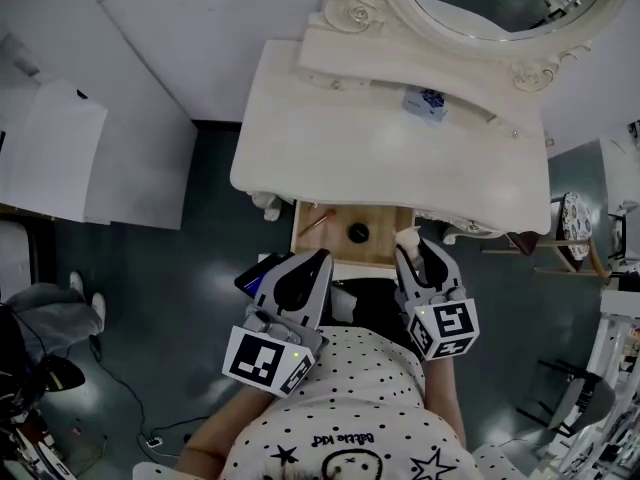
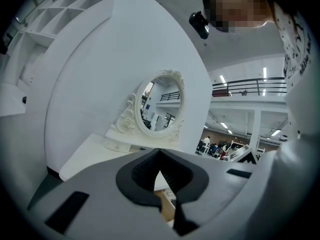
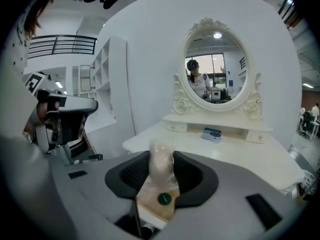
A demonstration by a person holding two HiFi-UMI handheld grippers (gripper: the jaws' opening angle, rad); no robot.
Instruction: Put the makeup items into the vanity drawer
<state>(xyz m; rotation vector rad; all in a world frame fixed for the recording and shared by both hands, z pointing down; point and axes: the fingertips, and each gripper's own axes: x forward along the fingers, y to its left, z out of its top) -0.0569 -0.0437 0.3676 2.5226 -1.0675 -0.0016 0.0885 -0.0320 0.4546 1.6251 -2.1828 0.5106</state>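
The white vanity's wooden drawer [image 1: 385, 250] stands pulled open below the tabletop. In it lie a thin pinkish pencil [image 1: 315, 222] and a small round black item [image 1: 358, 233]. My right gripper [image 1: 412, 251] hovers over the drawer's right end, shut on a pale sponge in clear wrap [image 1: 406, 236]. In the right gripper view the wrapped sponge [image 3: 161, 166] stands upright between the pads, with the drawer [image 3: 152, 206] and the round item [image 3: 164, 199] below it. My left gripper [image 1: 318, 261] is at the drawer's front left, shut with nothing in it; its tips meet in the left gripper view [image 2: 159, 156].
A small blue box [image 1: 425, 102] lies on the vanity's [image 1: 300, 138] back shelf under the oval mirror [image 1: 500, 8]. A round stool [image 1: 575, 218] stands to the right, white panels [image 1: 60, 158] to the left. Cables lie on the dark floor [image 1: 150, 408].
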